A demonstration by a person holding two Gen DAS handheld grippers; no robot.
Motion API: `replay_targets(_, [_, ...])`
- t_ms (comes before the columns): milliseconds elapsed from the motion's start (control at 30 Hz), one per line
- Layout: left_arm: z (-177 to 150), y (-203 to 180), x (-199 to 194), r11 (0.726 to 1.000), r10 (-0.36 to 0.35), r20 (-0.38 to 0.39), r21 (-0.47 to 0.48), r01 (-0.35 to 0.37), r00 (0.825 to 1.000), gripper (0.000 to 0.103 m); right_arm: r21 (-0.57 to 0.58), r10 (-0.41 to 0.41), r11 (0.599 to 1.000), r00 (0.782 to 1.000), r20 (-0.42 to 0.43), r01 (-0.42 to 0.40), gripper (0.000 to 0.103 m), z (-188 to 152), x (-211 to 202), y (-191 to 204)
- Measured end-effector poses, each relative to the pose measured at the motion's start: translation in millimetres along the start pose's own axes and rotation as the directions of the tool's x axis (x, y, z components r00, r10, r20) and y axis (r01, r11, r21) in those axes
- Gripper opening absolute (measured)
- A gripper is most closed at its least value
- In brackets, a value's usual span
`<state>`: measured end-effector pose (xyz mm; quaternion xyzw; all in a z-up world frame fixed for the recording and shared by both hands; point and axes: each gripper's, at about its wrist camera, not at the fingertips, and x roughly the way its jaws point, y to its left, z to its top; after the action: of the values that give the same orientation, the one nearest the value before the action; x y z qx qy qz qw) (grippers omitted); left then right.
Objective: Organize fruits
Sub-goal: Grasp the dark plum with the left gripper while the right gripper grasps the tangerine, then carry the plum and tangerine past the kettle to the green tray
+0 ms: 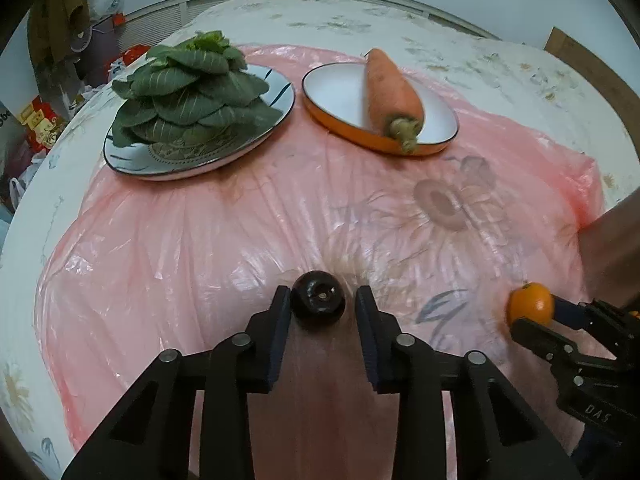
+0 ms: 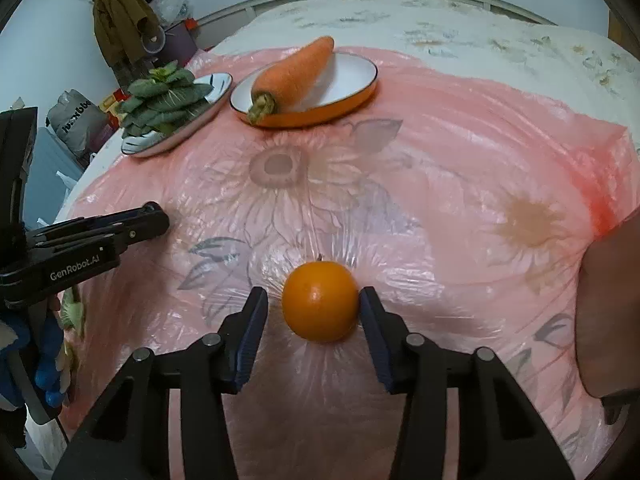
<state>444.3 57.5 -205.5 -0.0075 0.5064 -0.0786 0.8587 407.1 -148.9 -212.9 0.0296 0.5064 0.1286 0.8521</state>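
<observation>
on the pink plastic sheet [image 1: 224,240] over a flowered cloth, the left gripper [image 1: 322,304] has its 2 pads nearly shut around a dark plum [image 1: 318,305], left pad touching and a slim gap on the right, while the right gripper [image 2: 314,306] stands open around an orange [image 2: 320,301], only its right pad touching. judging by this, each should centre its fruit and squeeze gently before lifting, since round fruit rolls on slick plastic. beyond sit 2 plates, one with leafy greens [image 1: 188,92], one orange-rimmed plate [image 1: 340,120] with a carrot [image 1: 390,88]; clutter lines the far wall.

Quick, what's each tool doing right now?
Left tool: open, dark round fruit between, not squeezed.
Right tool: open, round orange fruit between, not squeezed.
</observation>
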Motion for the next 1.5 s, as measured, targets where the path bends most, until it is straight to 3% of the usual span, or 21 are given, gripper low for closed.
replay_targets(67, [-1.0, 0.9, 0.0, 1.0, 0.005, 0.003, 0.005, -0.005, 1.0, 0.022, -0.001, -0.003, 1.0, 1.0, -0.003, 0.003, 0.071, -0.7, 3.3, -0.4])
replay_targets(100, [-1.1, 2.0, -0.2, 1.0, -0.001, 0.004, 0.003, 0.001, 1.0, 0.022, 0.0, -0.004, 1.0, 1.0, -0.002, 0.004, 0.07, -0.9, 4.0, -1.5])
replay_targets(567, [-2.4, 3.2, -29.2, 1.0, -0.021, 0.048, -0.004, 0.021, 0.999, 0.022, 0.043, 0.064, 0.997, 0.997, 0.046, -0.066, 0.069, -3.1, -21.5, -9.4])
replay_targets(867, [-21.8, -15.5, -64.3, 0.999, -0.02, 0.06, 0.043, 0.018, 0.998, 0.022, 0.055, 0.076, 0.995, 0.996, 0.053, -0.079, 0.069, -36.2, -60.7, -9.8])
replay_targets(1267, [-69.7, -101.6, -105.4, 0.985, -0.114, 0.019, 0.129, 0.111, 0.993, 0.022, 0.153, 0.044, 0.987, 0.998, 0.036, -0.049, 0.069, -115.5, -131.7, -62.6])
replay_targets(1500, [-95.5, -179.4, -118.4, 0.951, -0.18, -0.033, 0.248, 0.183, 0.983, 0.022, 0.204, -0.04, 0.978, 0.999, 0.033, 0.033, 0.069, -153.9, -178.8, -117.2])
